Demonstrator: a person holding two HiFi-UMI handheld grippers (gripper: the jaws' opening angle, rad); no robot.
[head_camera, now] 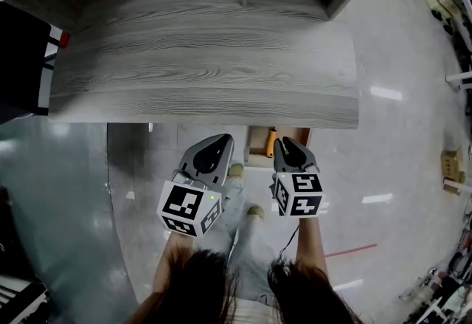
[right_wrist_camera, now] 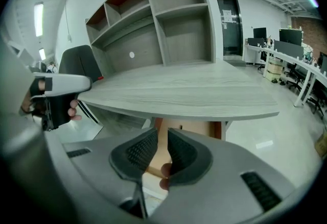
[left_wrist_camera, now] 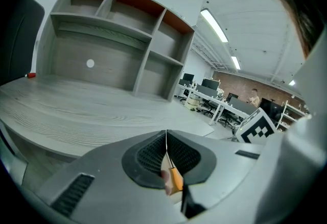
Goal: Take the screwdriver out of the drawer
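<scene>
Reach is judged to be the step in hand, since nothing has been grasped. The orange-handled screwdriver (head_camera: pixel 271 140) is seen lying inside the shallow light-wood drawer (head_camera: pixel 258 144). The drawer is pulled out a little way from under the front edge of the grey wood-grain desk top (head_camera: pixel 206 71), so only a narrow strip of its inside is exposed from above.

The right gripper (head_camera: pixel 284 144) is held just over that strip, its tips beside the orange handle. This placement is judged to have been chosen because it is the nearer tool. In its own view the right gripper (right_wrist_camera: pixel 159 141) is shown with its jaws parted by a narrow gap. Nothing is held between them; only the drawer's tan wood (right_wrist_camera: pixel 186 128) is seen through the gap. A wider opening is likely to be needed before the handle can be taken.

The left gripper (head_camera: pixel 223 139) is held to the left of the drawer, above the floor and clear of the work. In its own view the left gripper (left_wrist_camera: pixel 166 139) is shown with its jaws pressed together along a thin line and nothing clamped in them. An orange sliver (left_wrist_camera: pixel 175 179) is glimpsed below the tips and is taken to be the screwdriver's handle beyond them. This gripper is judged to be parked so that it does not crowd the small opening.
</scene>
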